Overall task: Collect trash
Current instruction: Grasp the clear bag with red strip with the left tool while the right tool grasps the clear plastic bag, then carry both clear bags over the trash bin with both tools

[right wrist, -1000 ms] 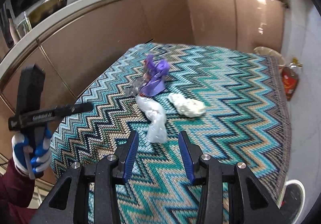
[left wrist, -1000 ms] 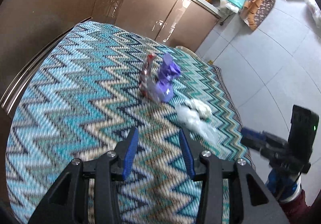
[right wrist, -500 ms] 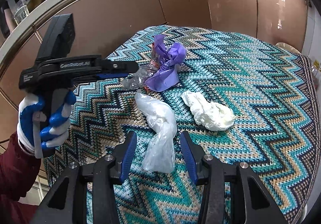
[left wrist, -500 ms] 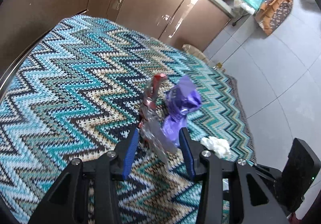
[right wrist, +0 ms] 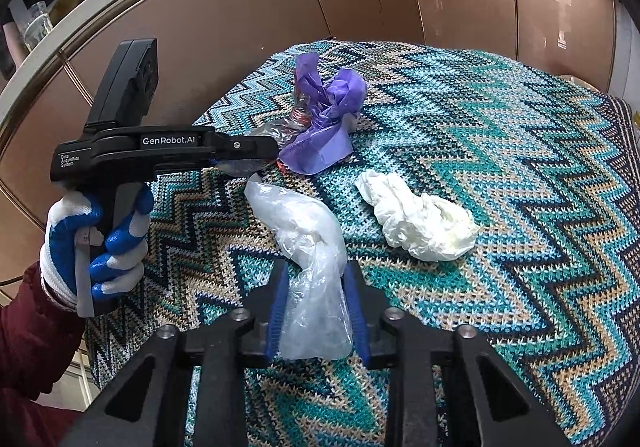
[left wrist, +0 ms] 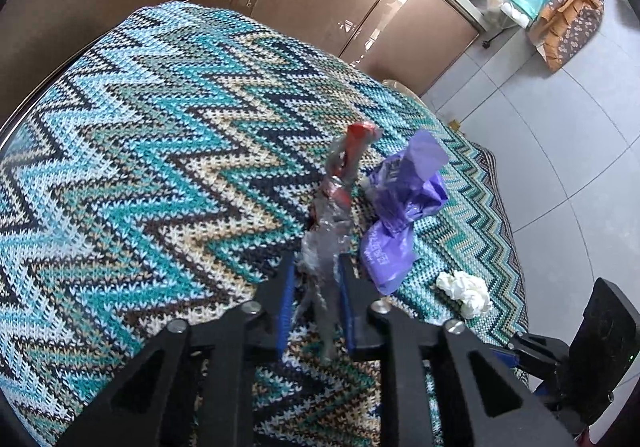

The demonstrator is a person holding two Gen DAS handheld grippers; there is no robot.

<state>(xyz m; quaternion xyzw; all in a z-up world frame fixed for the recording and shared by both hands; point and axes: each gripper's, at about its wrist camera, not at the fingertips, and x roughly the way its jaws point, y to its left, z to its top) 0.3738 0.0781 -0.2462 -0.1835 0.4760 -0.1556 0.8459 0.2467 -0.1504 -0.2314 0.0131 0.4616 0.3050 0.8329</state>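
Trash lay scattered on a zigzag-patterned cloth (right wrist: 500,151). Left tool (left wrist: 316,299) was closing, its blue pads squeezing the tail of a clear crinkled wrapper (left wrist: 326,243) with a red end, just beside a purple bag (left wrist: 400,207). Right tool (right wrist: 318,311) was closing on a clear plastic bag (right wrist: 308,247). White crumpled tissue (right wrist: 420,223) sat near it, apart.

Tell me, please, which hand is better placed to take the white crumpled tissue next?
Right, probably: the white tissue lies just beside the right gripper, whose jaws are closing around the clear bag.
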